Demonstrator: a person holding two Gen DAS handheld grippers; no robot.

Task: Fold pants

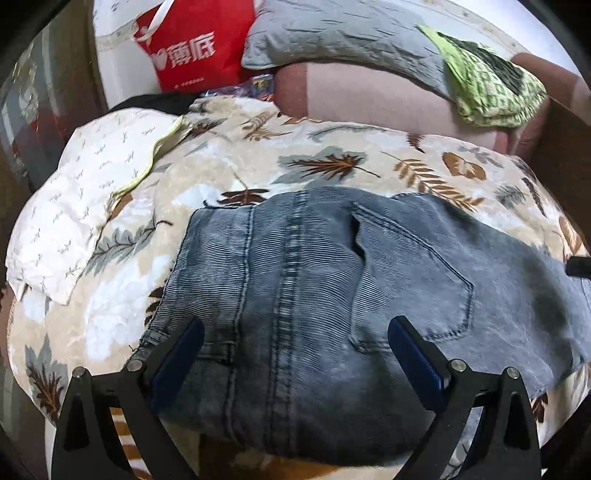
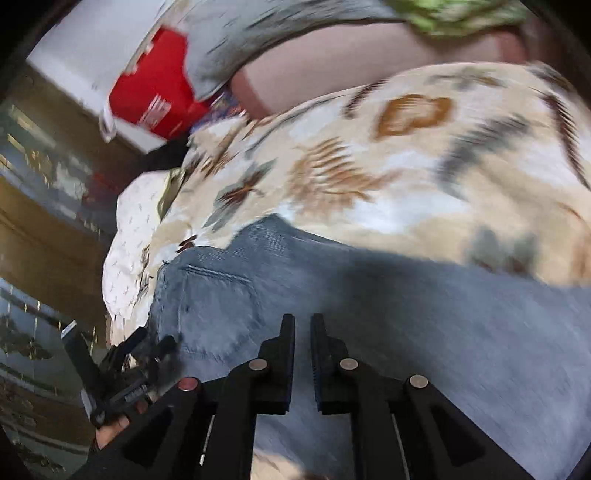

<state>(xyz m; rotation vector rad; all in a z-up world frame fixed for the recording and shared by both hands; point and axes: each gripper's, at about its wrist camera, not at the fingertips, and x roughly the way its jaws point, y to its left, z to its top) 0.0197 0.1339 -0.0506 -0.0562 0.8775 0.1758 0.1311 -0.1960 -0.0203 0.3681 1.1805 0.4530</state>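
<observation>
Grey-blue washed pants (image 1: 314, 266) lie flat on the leaf-print blanket (image 1: 332, 147), seat side up, with a back pocket (image 1: 413, 280) showing. My left gripper (image 1: 295, 325) hovers over the waist end, open wide, with nothing between its blue pads. In the right wrist view, which is motion-blurred, the pants (image 2: 388, 317) stretch away to the right. My right gripper (image 2: 303, 321) hangs above them with only a narrow gap between its fingers and nothing held. The left gripper (image 2: 147, 350), held in a hand, shows at the lower left.
A white patterned cloth (image 1: 74, 206) lies at the blanket's left. Behind are a red bag (image 1: 192, 48), a grey pillow (image 1: 332, 33), a pink cushion (image 1: 369, 99) and a green checked cloth (image 1: 491, 85). The bed edge drops off at the left.
</observation>
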